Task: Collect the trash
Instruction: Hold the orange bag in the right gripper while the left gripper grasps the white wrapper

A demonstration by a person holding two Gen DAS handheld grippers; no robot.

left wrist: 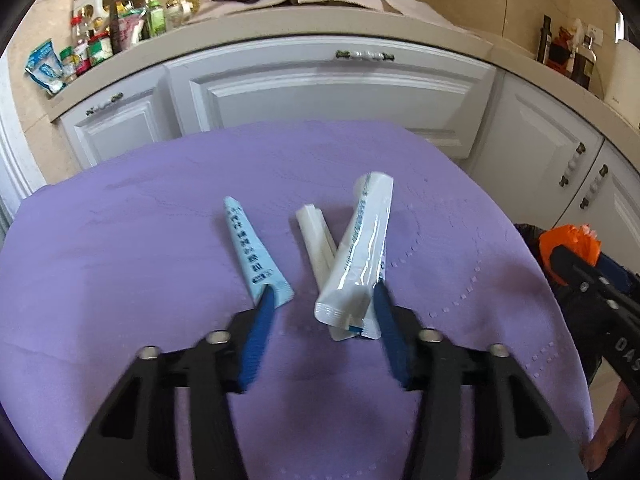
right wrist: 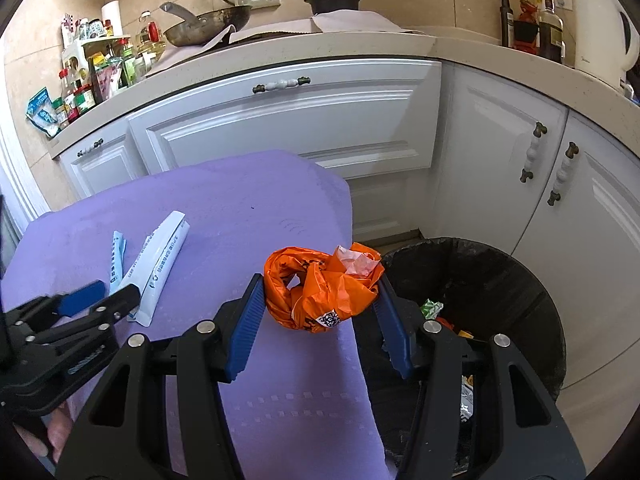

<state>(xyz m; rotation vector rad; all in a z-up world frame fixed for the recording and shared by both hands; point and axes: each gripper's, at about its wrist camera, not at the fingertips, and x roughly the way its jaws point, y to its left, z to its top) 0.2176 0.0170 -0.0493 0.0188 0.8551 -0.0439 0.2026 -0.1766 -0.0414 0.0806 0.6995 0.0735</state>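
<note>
two wrappers (left wrist: 352, 256) lie crossed mid-tabletop (left wrist: 120, 240), long axes running away from my half-open left claw (left wrist: 324, 300), while my right claw (right wrist: 320, 284) grips the orange bag (right wrist: 320, 284) at the right edge beside the bin (right wrist: 500, 280).

Left gripper (left wrist: 324, 304) fingertips hiding behind wrapper (left wrist: 356, 256) ends, print too small to read, trash bin (right wrist: 500, 272) rim running behind right gripper (right wrist: 320, 292).
</note>
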